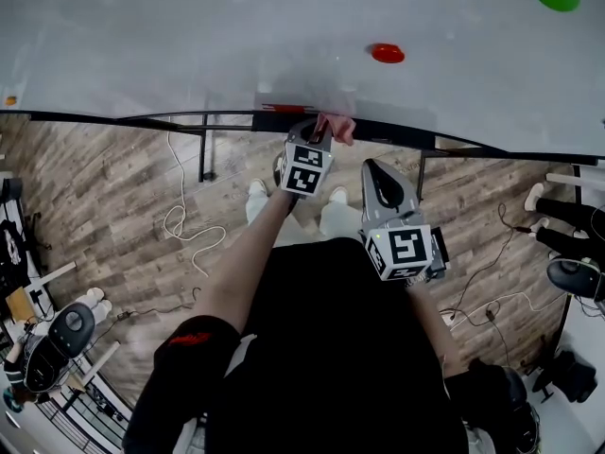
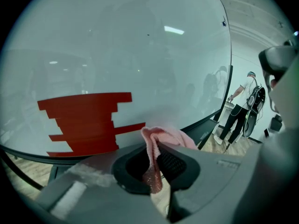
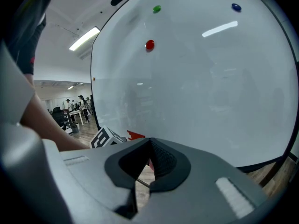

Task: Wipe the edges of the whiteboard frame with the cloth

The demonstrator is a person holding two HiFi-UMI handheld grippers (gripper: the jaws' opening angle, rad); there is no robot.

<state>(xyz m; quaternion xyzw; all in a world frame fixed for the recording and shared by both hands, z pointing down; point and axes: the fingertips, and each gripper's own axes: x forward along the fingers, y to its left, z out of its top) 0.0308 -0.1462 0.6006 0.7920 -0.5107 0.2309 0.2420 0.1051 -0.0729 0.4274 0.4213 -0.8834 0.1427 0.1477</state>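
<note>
Head view: the left gripper [image 1: 318, 135] was up at the bottom rail of the whiteboard frame [image 1: 76, 116], with the pink cloth [image 1: 337, 126] bunched at its tip, touching the black rail or as good as. The right gripper [image 1: 375, 168] hung lower, clear of the board. The rail ran long to both sides, so there was loads of room to slide either way. Under it were just the stand legs [image 1: 203, 149] and a loose cable [image 1: 184, 227] on the floor, which looked more like a trip hazard than anything in the way of the arms.

Left gripper view: the fingers were clenched on the cloth, and a fold poked out past the tips toward the whiteboard [image 2: 140, 55]. A red stepped mark [image 2: 84, 120] sat just above the rail. Best bet was probably to keep that fold flat on the rail's lip and drag it along with even pressure, staying low so it missed the red. A person [image 2: 240, 108] stood well off past the board's end.

Right gripper view: the fingers were closed together with nothing in them. 3 magnets, red [image 3: 149, 45], green [image 3: 156, 8] and blue [image 3: 236, 6], sat high on the board, well away from the rail.
</note>
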